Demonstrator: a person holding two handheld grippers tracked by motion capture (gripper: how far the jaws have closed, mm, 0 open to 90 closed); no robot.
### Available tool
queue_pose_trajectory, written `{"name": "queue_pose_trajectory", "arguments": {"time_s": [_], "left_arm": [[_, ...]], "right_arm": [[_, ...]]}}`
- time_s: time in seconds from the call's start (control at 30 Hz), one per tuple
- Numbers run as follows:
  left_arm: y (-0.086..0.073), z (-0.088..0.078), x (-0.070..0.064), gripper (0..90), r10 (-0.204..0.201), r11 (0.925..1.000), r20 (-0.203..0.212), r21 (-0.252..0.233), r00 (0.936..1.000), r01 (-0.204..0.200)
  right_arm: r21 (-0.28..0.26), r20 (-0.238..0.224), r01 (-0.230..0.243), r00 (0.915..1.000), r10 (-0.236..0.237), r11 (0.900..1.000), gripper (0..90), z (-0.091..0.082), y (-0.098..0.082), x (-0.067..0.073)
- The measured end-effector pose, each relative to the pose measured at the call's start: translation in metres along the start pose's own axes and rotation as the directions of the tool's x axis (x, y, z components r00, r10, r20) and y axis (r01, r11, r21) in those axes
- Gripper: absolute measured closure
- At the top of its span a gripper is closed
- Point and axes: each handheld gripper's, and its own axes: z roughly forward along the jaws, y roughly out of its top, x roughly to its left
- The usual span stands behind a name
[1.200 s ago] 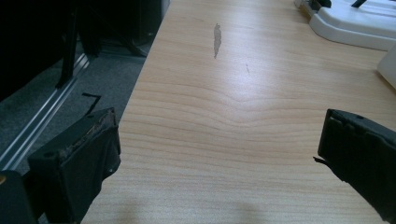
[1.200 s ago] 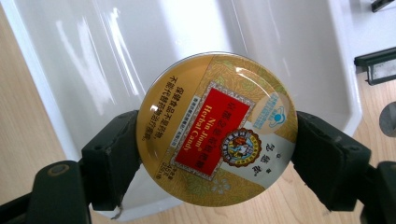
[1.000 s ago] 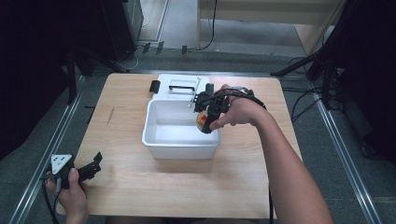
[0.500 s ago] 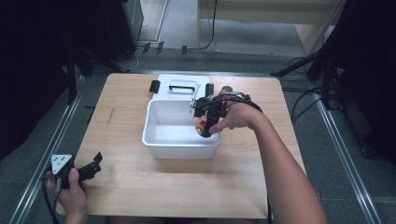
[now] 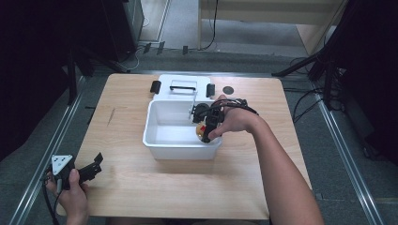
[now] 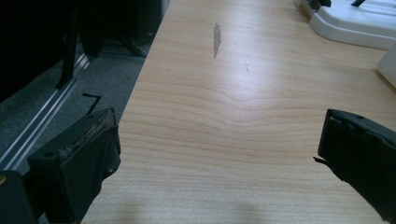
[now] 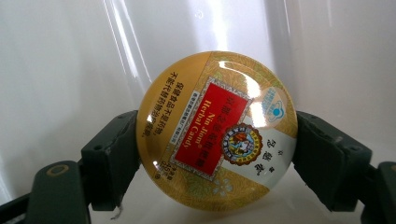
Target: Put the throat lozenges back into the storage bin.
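Tin (image 7: pixel 217 130), clamped by right gripper (image 5: pixel 207 125) inside bin (image 5: pixel 159 145), needs level lowering; left gripper (image 5: pixel 89 169), well left of bin, gapes empty.

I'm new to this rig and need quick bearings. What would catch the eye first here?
The round yellow herbal candy tin stands out, clamped by its rim in the right tool inside the white plastic bin at the table's centre. The left tool rests open at the wooden table's near-left corner, holding nothing. The bin's white lid lies behind it.
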Motion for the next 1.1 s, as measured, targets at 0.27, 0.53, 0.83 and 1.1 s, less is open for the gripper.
{"name": "queue_pose_trajectory", "arguments": {"time_s": [0.27,0.53,0.83,1.1], "left_arm": [[0.0,0.0,0.0,0.0,0.001,1.0,-0.001,0.001,1.0,-0.001],[0.0,0.0,0.0,0.0,0.002,1.0,-0.002,0.001,1.0,-0.002],[0.0,0.0,0.0,0.0,0.002,1.0,-0.002,0.001,1.0,-0.002],[0.0,0.0,0.0,0.0,0.001,1.0,-0.002,0.001,1.0,-0.001]], "right_arm": [[0.016,-0.008,-0.002,1.0,0.002,1.0,20.4,0.005,-0.001,0.001],[0.005,-0.001,-0.016,0.9999,0.016,1.0,25.2,0.007,-0.008,-0.004],[0.003,-0.012,-0.022,0.9997,0.022,1.0,22.9,0.006,-0.009,-0.003],[-0.041,-0.007,-0.043,0.9991,0.043,0.998,22.4,-0.004,-0.009,-0.004]]}}
